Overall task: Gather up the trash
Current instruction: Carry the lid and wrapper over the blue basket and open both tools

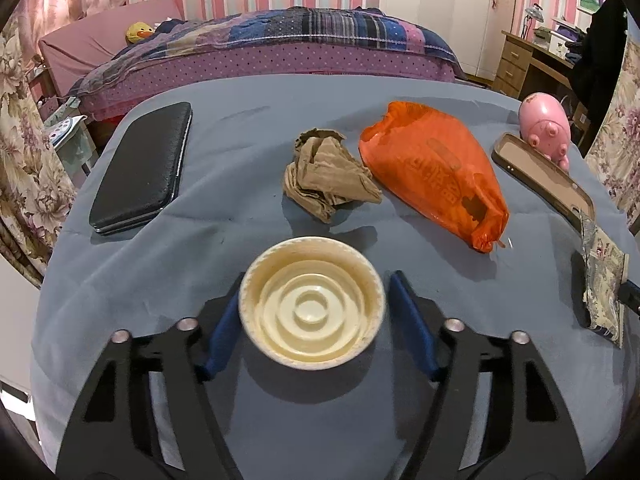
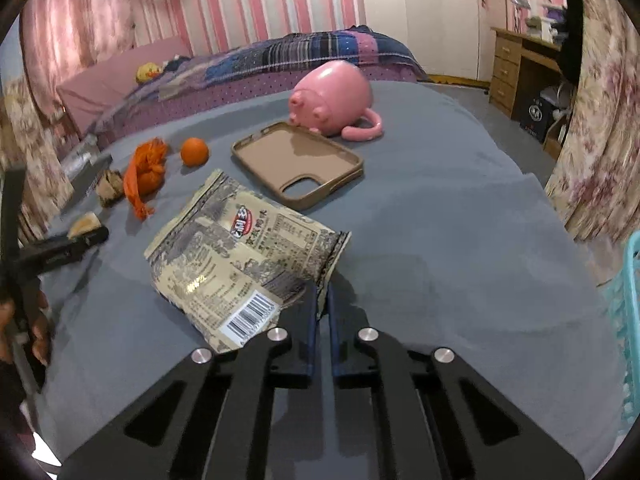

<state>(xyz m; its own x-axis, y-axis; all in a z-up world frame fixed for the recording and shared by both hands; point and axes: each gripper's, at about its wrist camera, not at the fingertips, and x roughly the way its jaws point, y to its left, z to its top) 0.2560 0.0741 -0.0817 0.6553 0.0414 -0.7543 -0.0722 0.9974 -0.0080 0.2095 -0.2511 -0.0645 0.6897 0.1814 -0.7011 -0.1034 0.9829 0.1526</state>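
A: Counter (image 1: 160, 272) first, under a blue-grey cloth, with everything spread over it. What is biggest on it?

B: The black case (image 1: 140, 172) far left, lying flat. Then the orange plastic bag (image 1: 432, 172), knotted at its near end, right of centre. The pink pig toy (image 2: 332, 96) sits at the far edge, its snout at the rim of the tan phone case (image 2: 296, 164), which lies open side up.

A: And the trash?

B: The snack wrapper (image 2: 240, 256) lies crumpled, barcode toward the camera, just before the phone case. The right gripper (image 2: 322, 300) has its blue pads drawn nearly together on the wrapper's right corner, so it is pinched there. Left of the orange bag lies a crumpled brown paper (image 1: 328, 176), touching nobody.

A: The left one?

B: The left gripper (image 1: 312, 300) stands about half open around a cream round lid (image 1: 312, 304), which lies hollow side up. The left pad meets the rim; the right pad shows a thin gap, so I cannot call it a firm grip.

A: Anything smaller?

B: An orange (image 2: 195, 152) beyond the bag, and a turquoise basket (image 2: 628, 320) at the right edge.
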